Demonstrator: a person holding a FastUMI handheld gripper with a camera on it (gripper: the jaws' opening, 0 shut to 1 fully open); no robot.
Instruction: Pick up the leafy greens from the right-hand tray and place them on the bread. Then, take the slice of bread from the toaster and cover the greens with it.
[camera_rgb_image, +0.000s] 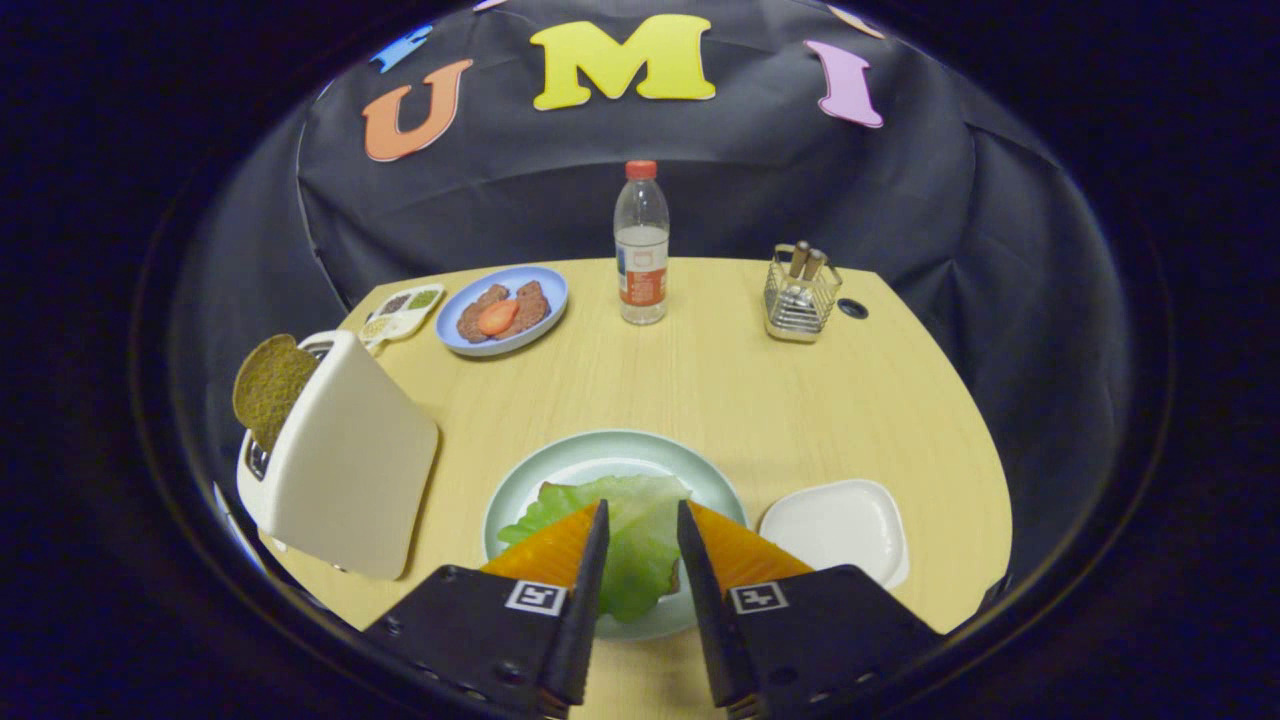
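one crinkled green lettuce leaf (620, 530) on plate (520, 480) — gripper (642, 520) fingers apart.

gripper (642, 520): two fingers that become narrow toward the tips, with a gap between them
finger mounts: two black blocks with a matte surface, one behind each finger
markings: one small square black-and-white tag on each block
fasteners: round dark screws along the near edges of the blocks

On tool (640, 520), facing forward, above table (760, 400)
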